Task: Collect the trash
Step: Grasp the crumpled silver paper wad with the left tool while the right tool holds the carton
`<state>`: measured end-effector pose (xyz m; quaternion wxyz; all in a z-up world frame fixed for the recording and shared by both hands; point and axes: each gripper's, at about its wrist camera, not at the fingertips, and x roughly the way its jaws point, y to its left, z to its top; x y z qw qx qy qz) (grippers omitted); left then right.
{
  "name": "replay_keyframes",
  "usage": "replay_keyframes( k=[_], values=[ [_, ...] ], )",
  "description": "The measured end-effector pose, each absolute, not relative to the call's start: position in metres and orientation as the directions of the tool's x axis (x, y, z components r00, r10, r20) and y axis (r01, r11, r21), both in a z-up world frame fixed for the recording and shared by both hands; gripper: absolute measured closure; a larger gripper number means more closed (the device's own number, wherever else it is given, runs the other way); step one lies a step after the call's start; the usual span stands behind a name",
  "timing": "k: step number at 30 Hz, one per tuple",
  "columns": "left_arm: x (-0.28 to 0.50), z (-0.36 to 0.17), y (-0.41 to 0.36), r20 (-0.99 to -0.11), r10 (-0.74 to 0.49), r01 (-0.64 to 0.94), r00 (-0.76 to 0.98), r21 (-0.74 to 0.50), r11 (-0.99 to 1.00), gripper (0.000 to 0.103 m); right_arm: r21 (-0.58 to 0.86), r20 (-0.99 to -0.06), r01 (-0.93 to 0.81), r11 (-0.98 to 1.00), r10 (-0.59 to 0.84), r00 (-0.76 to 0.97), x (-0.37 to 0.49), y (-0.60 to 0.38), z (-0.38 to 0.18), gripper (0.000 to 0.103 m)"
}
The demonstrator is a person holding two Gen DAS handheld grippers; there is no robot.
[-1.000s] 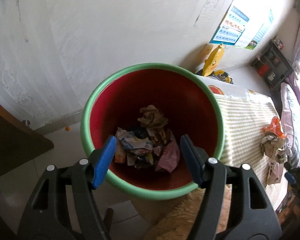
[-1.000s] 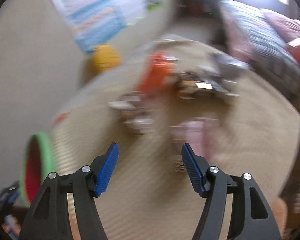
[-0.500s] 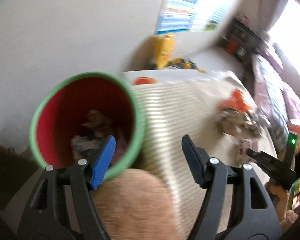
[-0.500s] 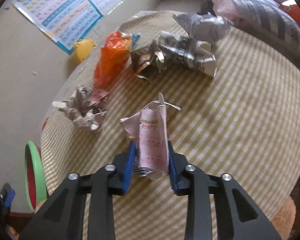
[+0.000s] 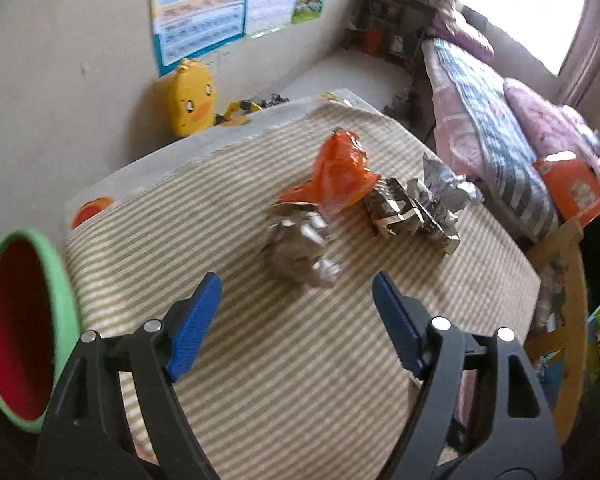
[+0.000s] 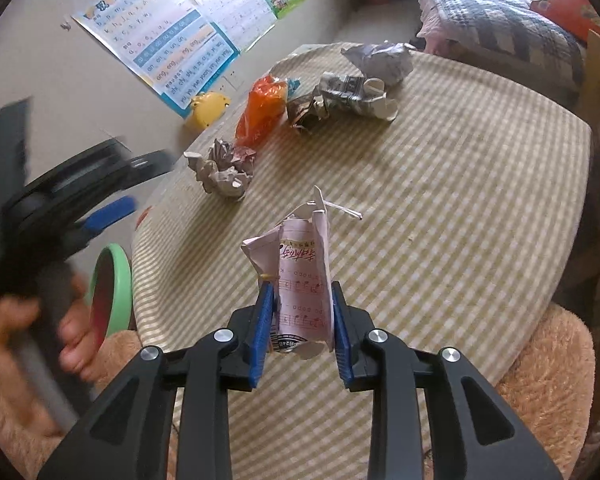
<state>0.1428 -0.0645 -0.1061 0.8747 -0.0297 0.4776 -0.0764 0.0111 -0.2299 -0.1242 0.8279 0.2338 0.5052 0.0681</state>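
My right gripper [image 6: 302, 320] is shut on a crumpled pink printed paper [image 6: 304, 272] over the striped tablecloth [image 6: 460, 220]; its jaws are opening a little, but the pads still press the paper. My left gripper [image 5: 296, 320] hovers over the cloth [image 5: 300, 380], its jaws opening with nothing between them. Just beyond it lies a grey crumpled paper ball [image 5: 300, 252] [image 6: 224, 168]. An orange plastic bag [image 5: 340, 172] [image 6: 260, 112], a brown wrapper [image 5: 396, 208] and crumpled newspaper [image 5: 444, 188] [image 6: 356, 92] lie farther back. A red bin with a green rim [image 5: 64, 280] [image 6: 122, 280] stands at the table's left.
A yellow duck toy [image 5: 190, 98] and wall posters [image 5: 204, 12] are behind the table. A bed with blankets [image 5: 500, 140] and a wooden chair [image 5: 568, 280] stand to the right. In the right wrist view a hand [image 6: 72, 328] holds the blurred left gripper near the bin.
My left gripper swung from above the bin to over the table and spread wider. My right gripper closed on the pink paper and holds it.
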Motion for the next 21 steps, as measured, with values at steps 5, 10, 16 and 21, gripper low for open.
replay_keyframes(
  k=[5, 10, 16, 21],
  values=[
    [0.169, -0.127, -0.086, -0.854, -0.108, 0.122, 0.51, -0.053, 0.991, 0.028, 0.466, -0.796, 0.136, 0.874, 0.347, 0.497, -0.002, -0.24, -0.119, 0.075],
    [0.188, -0.142, -0.096, -0.885, -0.071, 0.113, 0.461, -0.021, 0.993, 0.028, 0.483, -0.789, 0.148, 0.863, 0.355, 0.501, -0.005, -0.247, -0.119, 0.075],
    [0.196, -0.152, -0.097, -0.908, -0.051, 0.109, 0.416, -0.006, 0.994, 0.062, 0.495, -0.782, 0.146, 0.856, 0.366, 0.505, -0.006, -0.249, -0.119, 0.075],
    [0.181, -0.144, -0.08, -0.904, -0.077, 0.093, 0.421, -0.041, 0.995, 0.077, 0.505, -0.78, 0.154, 0.849, 0.372, 0.503, -0.004, -0.251, -0.122, 0.075]
  ],
)
